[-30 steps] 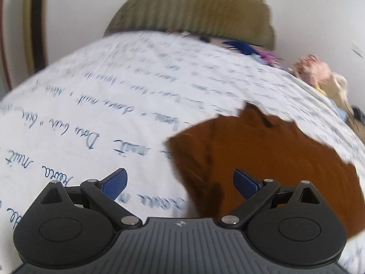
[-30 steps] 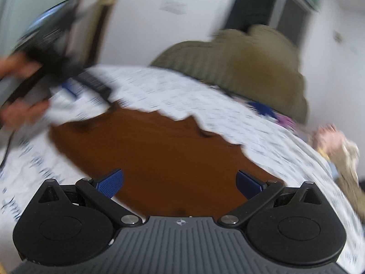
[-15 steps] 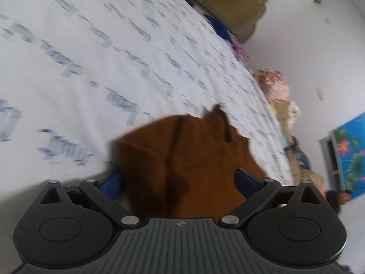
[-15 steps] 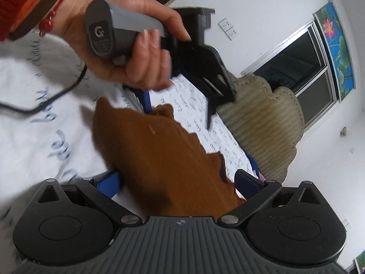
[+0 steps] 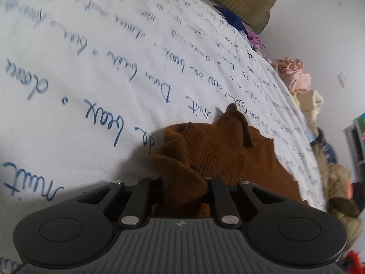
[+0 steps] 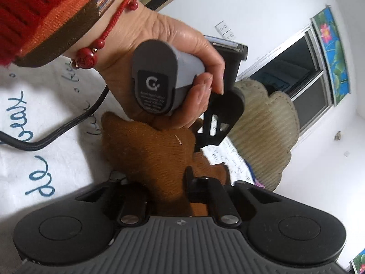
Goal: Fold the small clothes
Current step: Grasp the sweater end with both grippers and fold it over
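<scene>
Both grippers have just gone from wide open to clamped. In the left wrist view we see the left gripper (image 5: 184, 182) with its jaws drawn together on a bunched fold of the brown knit garment (image 5: 219, 150); half a second ago the same cloth merely lay between open fingers. In the right wrist view the right gripper (image 6: 166, 182) has likewise pinched down on another edge of the brown cloth, where a moment ago its blue pads stood well apart on either side of it.

We read this as the grasp stage done: two edges are secured, so the garment, lying on the white bedsheet (image 5: 91, 68) printed with blue script, can probably be lifted or carried over into a fold.

Much stays hidden. The pads themselves are buried in cloth in both views, so we cannot see how deep each bite goes. The person's hand (image 6: 173, 52) on the other gripper's grey handle (image 6: 159, 80) covers the garment's far side, and we cannot tell which part is held, hem, sleeve or collar. Piled clothes (image 5: 294, 75) at the bed's far edge are too small to identify.
</scene>
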A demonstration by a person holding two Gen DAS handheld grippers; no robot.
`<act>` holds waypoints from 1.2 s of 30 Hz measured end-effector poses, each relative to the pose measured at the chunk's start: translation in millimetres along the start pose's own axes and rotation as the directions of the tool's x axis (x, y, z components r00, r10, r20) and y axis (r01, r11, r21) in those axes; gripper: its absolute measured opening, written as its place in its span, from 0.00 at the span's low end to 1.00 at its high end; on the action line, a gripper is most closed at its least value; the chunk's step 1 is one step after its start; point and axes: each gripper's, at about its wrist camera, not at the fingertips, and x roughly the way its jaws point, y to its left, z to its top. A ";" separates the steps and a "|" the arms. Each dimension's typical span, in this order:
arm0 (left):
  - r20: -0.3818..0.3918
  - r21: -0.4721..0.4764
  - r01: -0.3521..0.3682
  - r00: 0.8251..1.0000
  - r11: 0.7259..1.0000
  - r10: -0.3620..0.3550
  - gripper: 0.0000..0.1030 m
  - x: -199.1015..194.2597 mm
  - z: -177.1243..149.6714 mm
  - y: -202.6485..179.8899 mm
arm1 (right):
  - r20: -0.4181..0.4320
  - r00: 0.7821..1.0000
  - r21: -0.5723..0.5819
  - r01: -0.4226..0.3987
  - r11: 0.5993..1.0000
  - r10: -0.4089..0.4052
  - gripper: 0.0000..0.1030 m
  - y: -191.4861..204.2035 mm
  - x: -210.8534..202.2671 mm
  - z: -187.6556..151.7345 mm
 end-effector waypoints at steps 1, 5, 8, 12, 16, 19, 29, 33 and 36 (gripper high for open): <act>0.016 0.036 -0.027 1.000 0.999 0.026 0.11 -3.5 -1.8 -7.9 | 0.008 1.000 0.010 -0.002 1.000 0.002 0.10 -3.5 -3.3 -1.1; 0.076 0.138 -0.109 0.992 0.984 0.099 0.11 -21.9 -7.0 -40.9 | 0.037 0.999 0.046 0.015 0.999 -0.017 0.09 -18.0 -15.8 -6.7; 0.123 0.186 -0.138 0.986 0.973 0.116 0.11 -36.9 -6.8 -67.4 | 0.049 0.997 0.060 0.055 0.997 -0.058 0.09 -32.0 -24.0 -14.2; 0.181 0.251 -0.171 0.975 0.953 0.127 0.11 -47.5 -8.7 -107.5 | 0.049 0.992 0.085 0.112 0.990 -0.116 0.08 -50.4 -32.2 -25.3; 0.233 0.336 -0.237 0.959 0.912 0.163 0.11 -42.9 -16.6 -150.5 | 0.027 0.985 0.128 0.165 0.978 -0.170 0.08 -72.4 -34.2 -39.3; 0.247 0.382 -0.259 0.954 0.887 0.172 0.11 -33.0 -22.0 -179.2 | -0.001 0.981 0.171 0.194 0.966 -0.196 0.08 -87.1 -35.4 -52.6; 0.266 0.547 -0.295 0.949 0.783 0.172 0.11 12.6 -49.9 -269.0 | -0.114 0.955 0.246 0.296 0.923 -0.275 0.08 -120.1 -35.7 -98.2; 0.255 0.593 -0.309 0.948 0.744 0.190 0.11 40.3 -63.1 -295.2 | -0.163 0.950 0.305 0.305 0.902 -0.266 0.08 -129.0 -34.4 -114.2; 0.241 0.609 -0.305 0.951 0.732 0.196 0.11 57.7 -72.2 -309.6 | -0.202 0.948 0.371 0.305 0.877 -0.244 0.08 -139.1 -34.4 -127.3</act>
